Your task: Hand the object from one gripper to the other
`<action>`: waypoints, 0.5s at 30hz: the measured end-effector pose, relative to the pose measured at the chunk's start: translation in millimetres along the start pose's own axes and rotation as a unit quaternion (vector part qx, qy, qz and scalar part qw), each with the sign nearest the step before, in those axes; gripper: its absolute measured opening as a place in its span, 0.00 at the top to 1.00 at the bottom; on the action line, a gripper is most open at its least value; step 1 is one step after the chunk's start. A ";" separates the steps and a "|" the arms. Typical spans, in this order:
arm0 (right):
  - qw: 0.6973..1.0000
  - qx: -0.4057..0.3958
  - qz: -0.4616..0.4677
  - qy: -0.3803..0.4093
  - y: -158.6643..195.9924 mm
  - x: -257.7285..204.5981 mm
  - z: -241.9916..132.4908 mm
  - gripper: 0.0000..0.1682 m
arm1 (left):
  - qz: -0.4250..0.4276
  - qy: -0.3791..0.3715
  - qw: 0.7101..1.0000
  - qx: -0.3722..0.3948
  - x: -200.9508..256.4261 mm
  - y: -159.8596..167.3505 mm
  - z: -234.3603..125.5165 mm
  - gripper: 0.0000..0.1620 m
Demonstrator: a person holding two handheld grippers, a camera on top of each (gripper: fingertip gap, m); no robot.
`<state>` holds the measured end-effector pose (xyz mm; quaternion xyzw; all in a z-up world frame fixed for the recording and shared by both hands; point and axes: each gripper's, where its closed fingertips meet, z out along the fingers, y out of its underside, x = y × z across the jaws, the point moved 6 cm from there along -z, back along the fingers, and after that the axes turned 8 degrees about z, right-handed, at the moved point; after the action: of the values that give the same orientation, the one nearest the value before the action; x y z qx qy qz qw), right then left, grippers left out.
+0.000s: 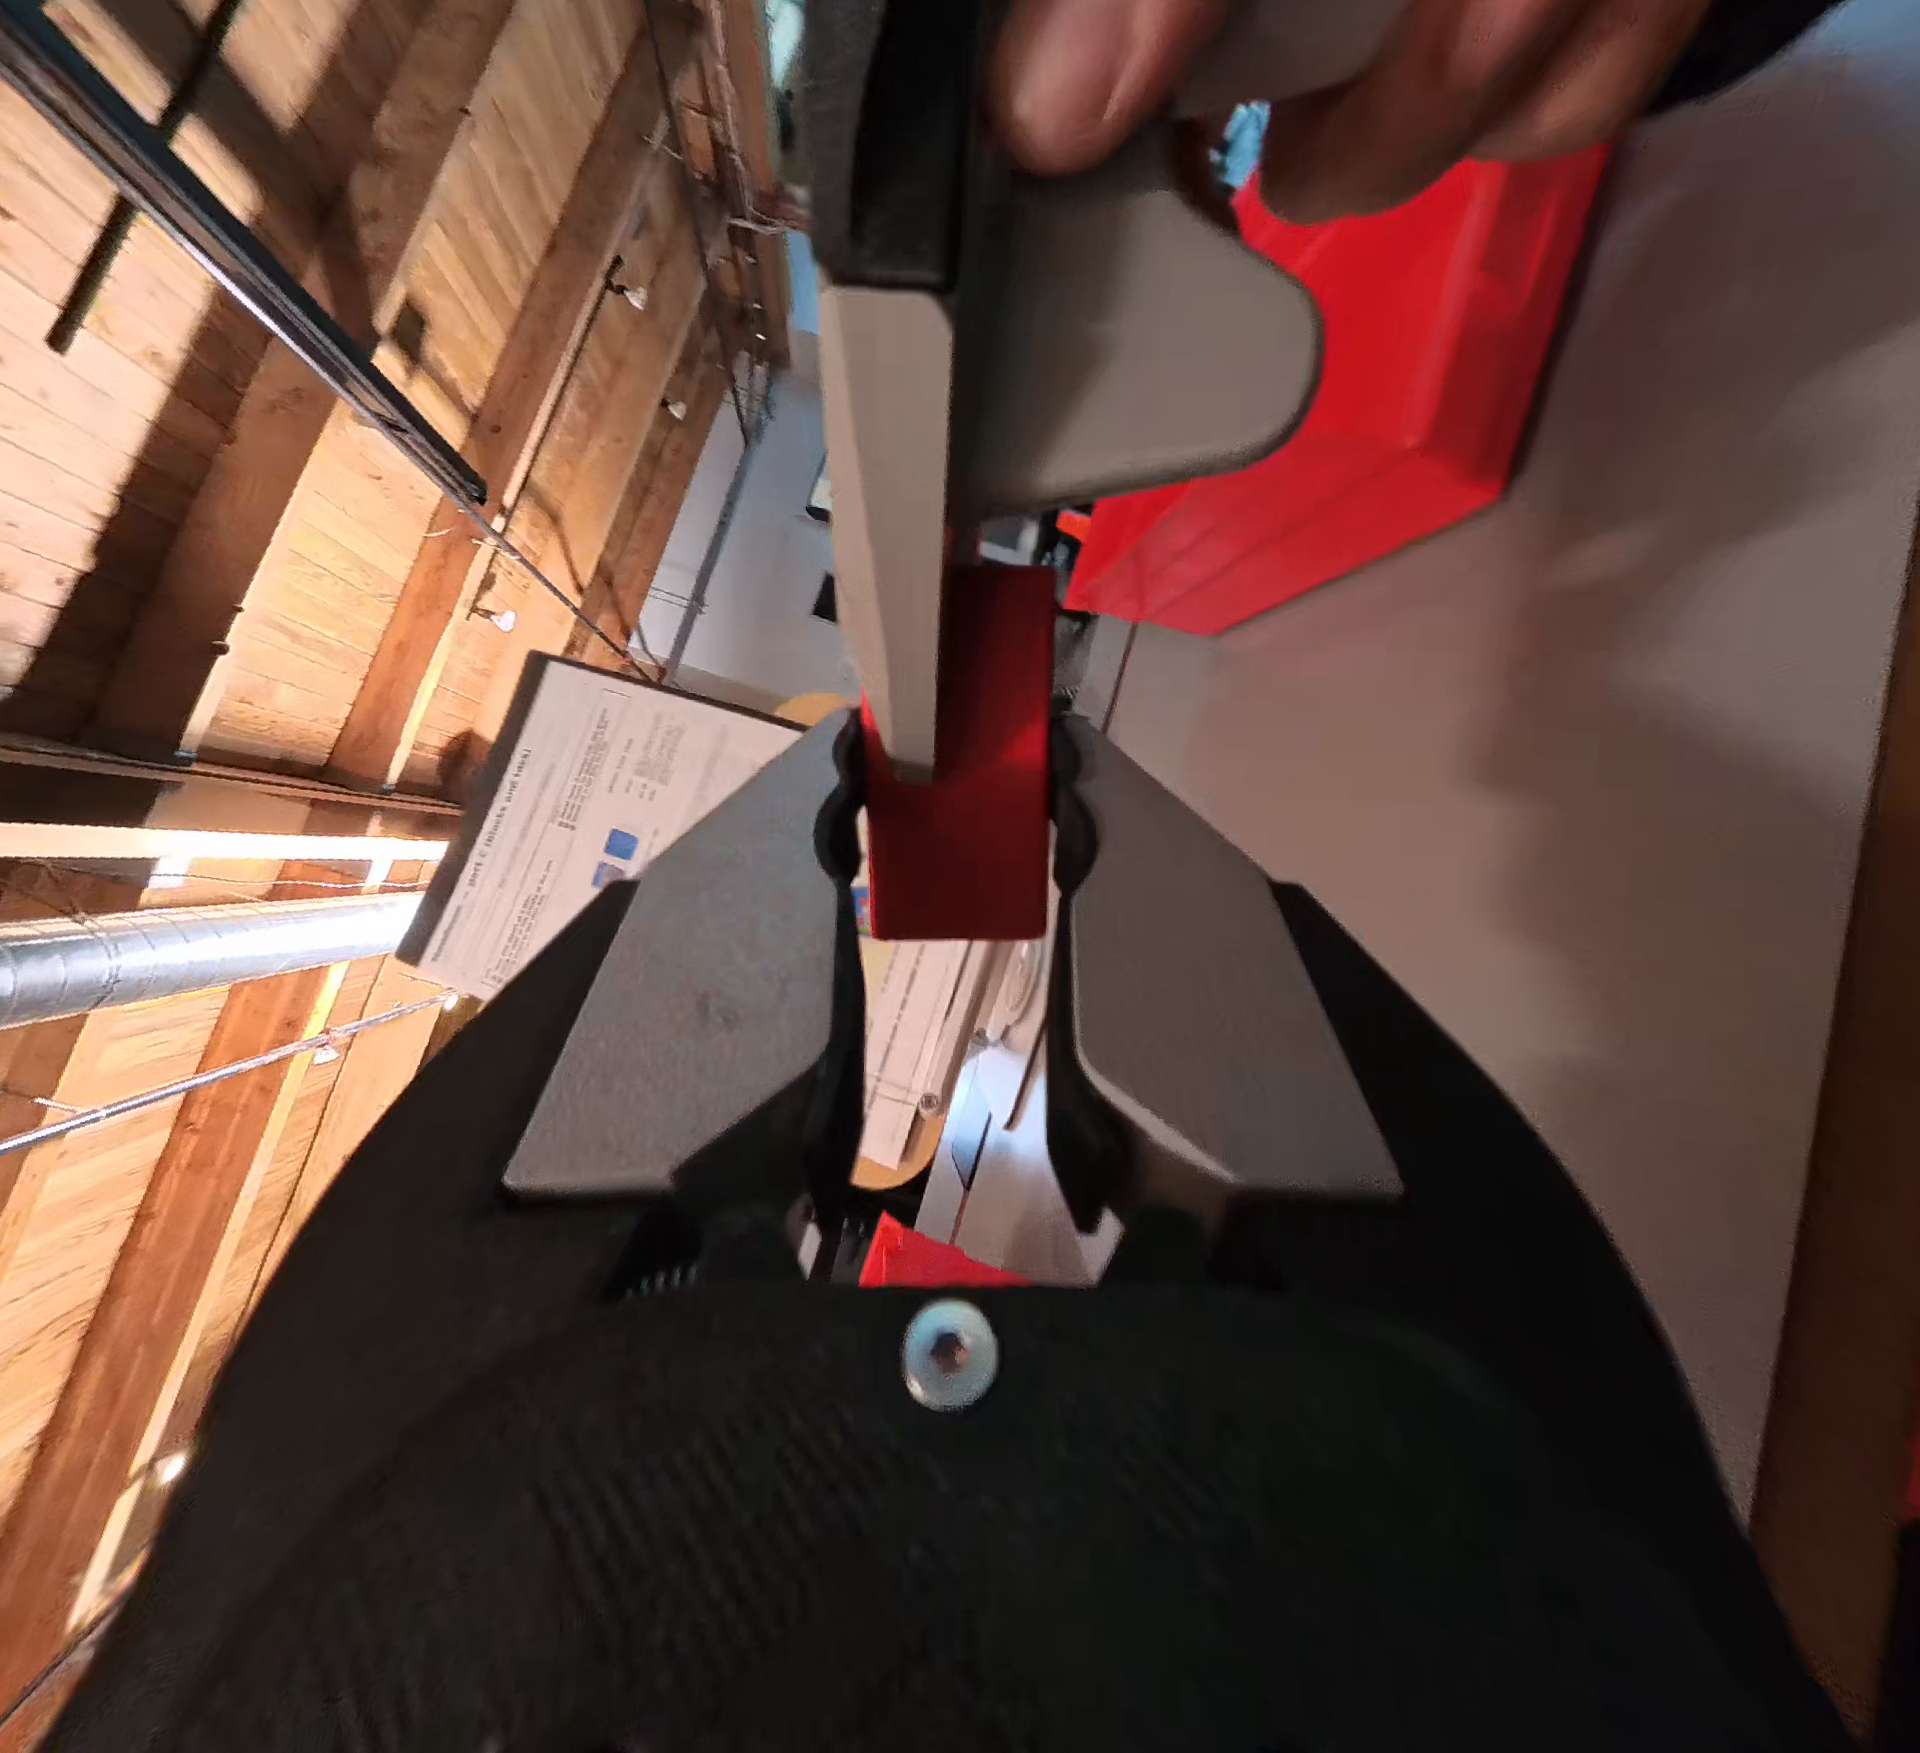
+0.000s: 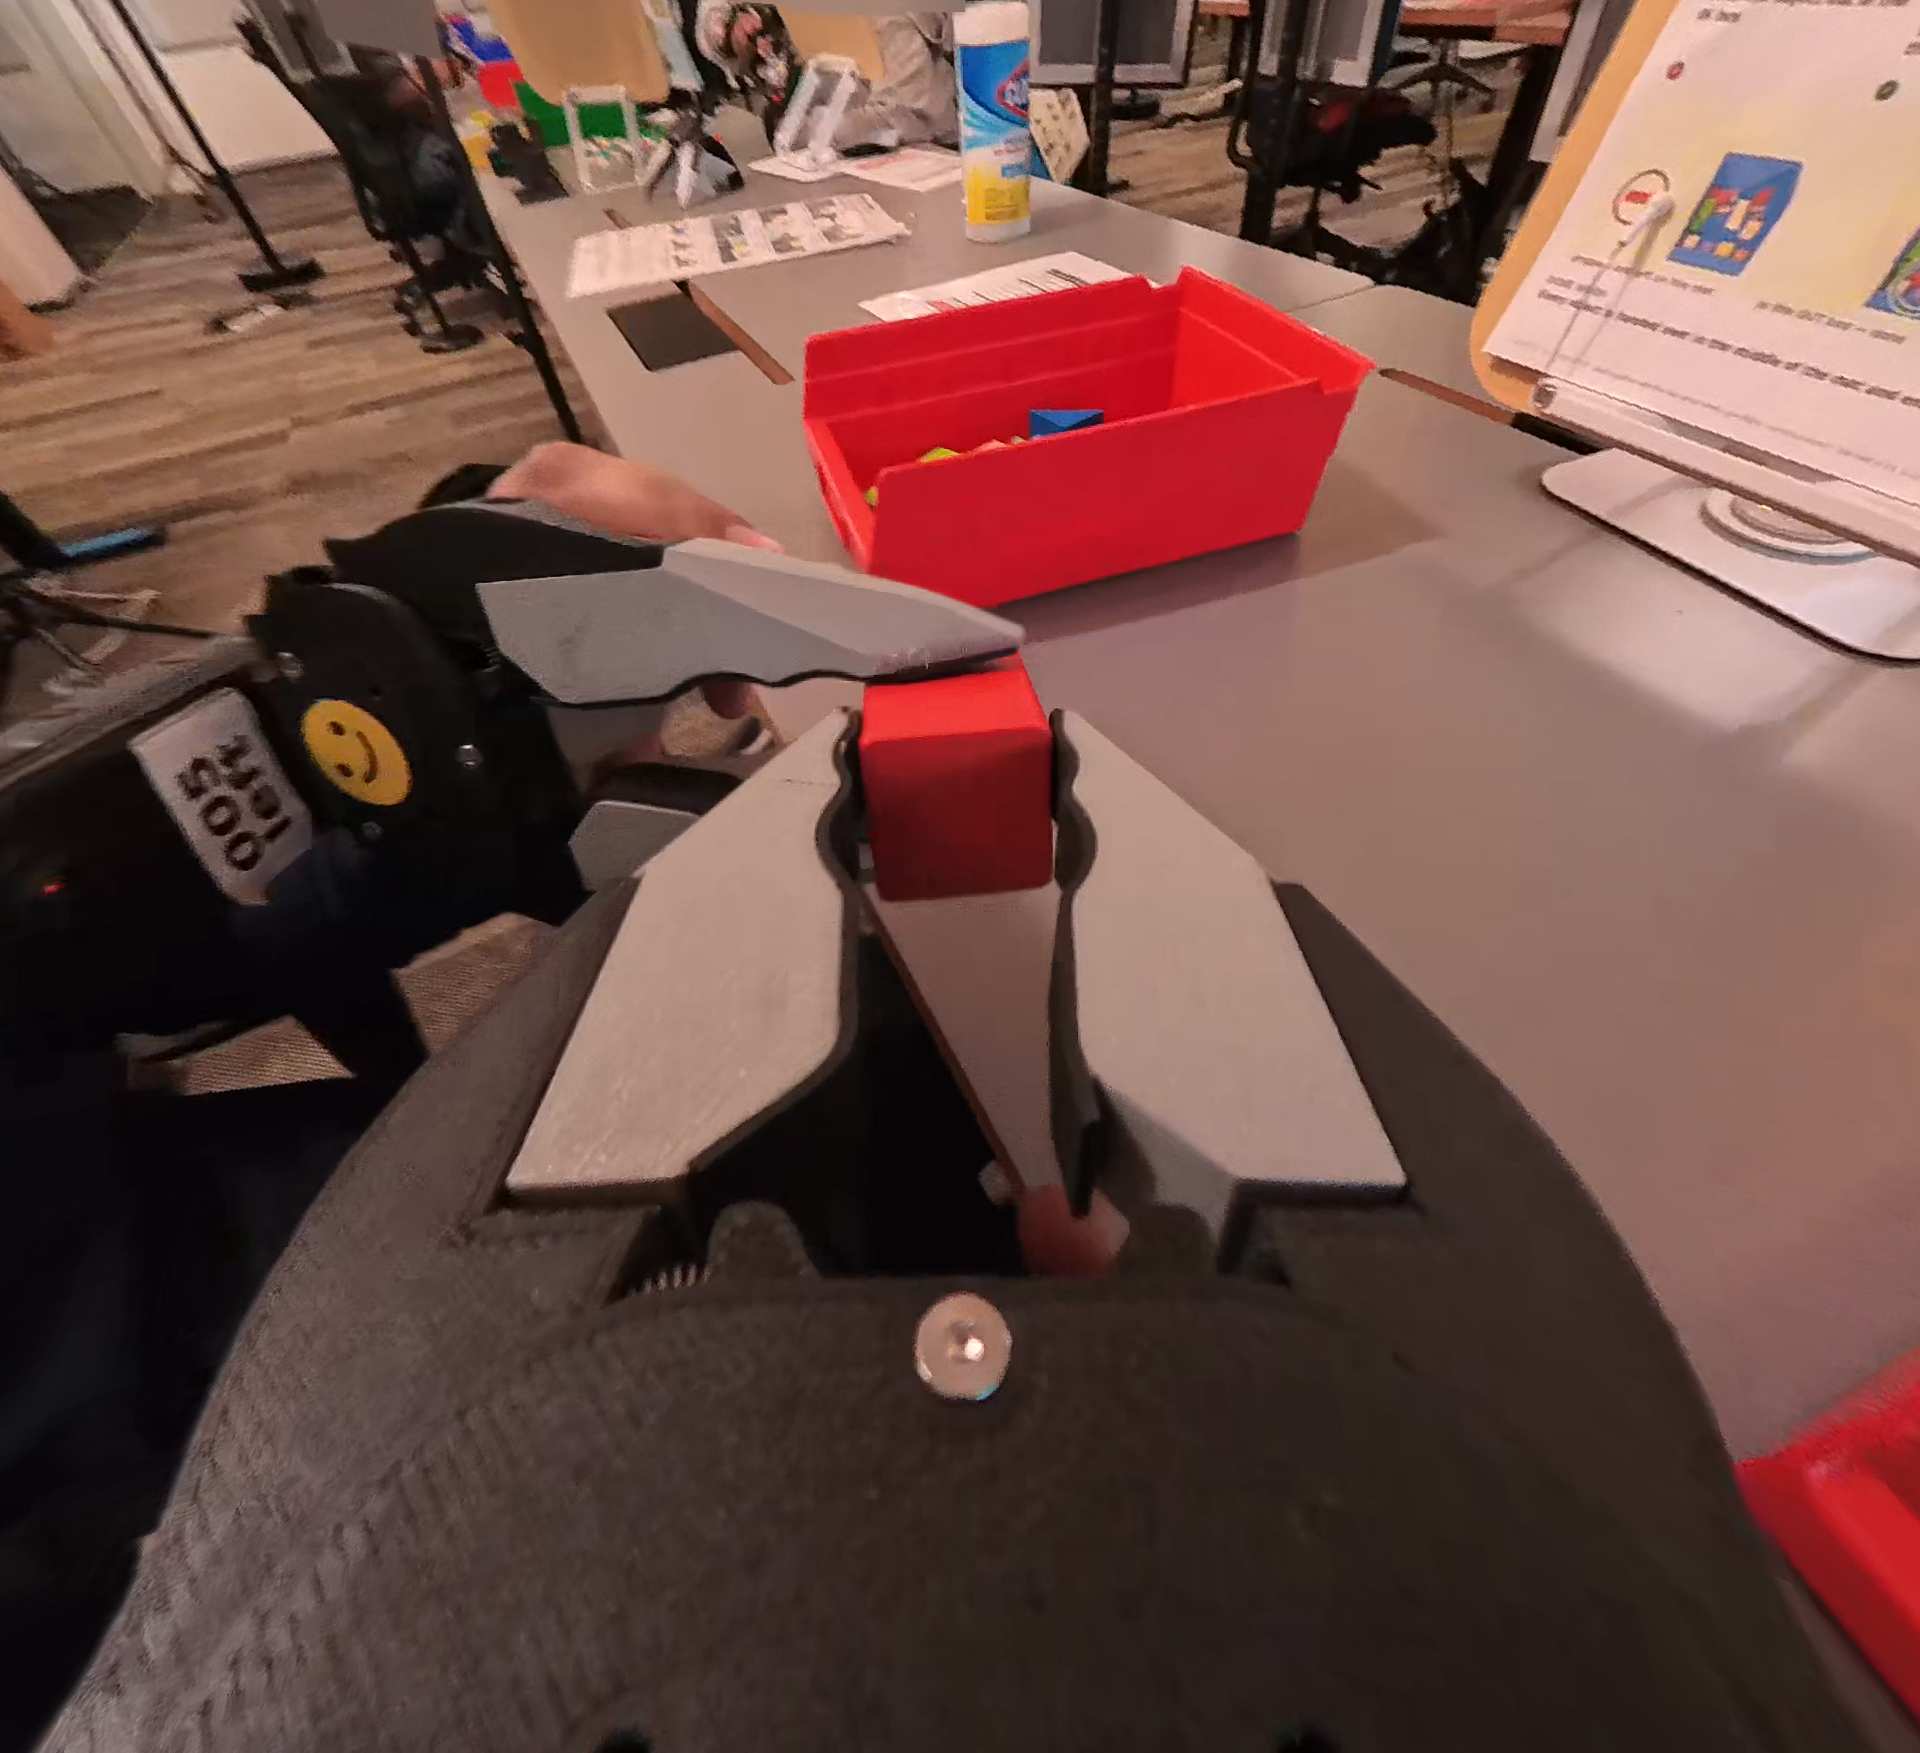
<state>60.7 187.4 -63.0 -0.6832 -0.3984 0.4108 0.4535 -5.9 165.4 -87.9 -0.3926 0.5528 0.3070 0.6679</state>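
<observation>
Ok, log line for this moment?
phase: handover | red block: gripped by both | left gripper: shut | right gripper: shut | release: pending

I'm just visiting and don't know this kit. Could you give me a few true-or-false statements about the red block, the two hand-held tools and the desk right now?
1. Both tools grip the same red block. True: the right tool pinches its sides, and in the left wrist view the left tool pinches it too.
2. The block is lying on the grey table. False: it is held up in the air.
3. The red bin on the table is empty. False: blue and yellow-green pieces lie inside.
4. A wipes canister stands on the table beyond the bin. True.
5. The left tool comes in from the right side of the right wrist view. False: it enters from the left.
</observation>
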 end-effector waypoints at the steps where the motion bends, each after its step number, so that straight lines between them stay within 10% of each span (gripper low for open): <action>1: 1.000 -0.008 -0.011 0.015 2.1 0.9 2.6 0.81 | 0.010 0.010 1.000 -0.007 4.3 1.7 0.3 0.80; 15: 0.990 -0.131 -0.040 0.044 34.1 0.9 17.9 0.80 | 0.130 0.073 0.989 -0.015 35.2 4.8 -7.2 0.80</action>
<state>50.4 184.2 -100.0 -0.7377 -0.4556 0.3061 0.3930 -6.5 160.8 -123.9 -0.3481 0.6417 0.3701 0.5745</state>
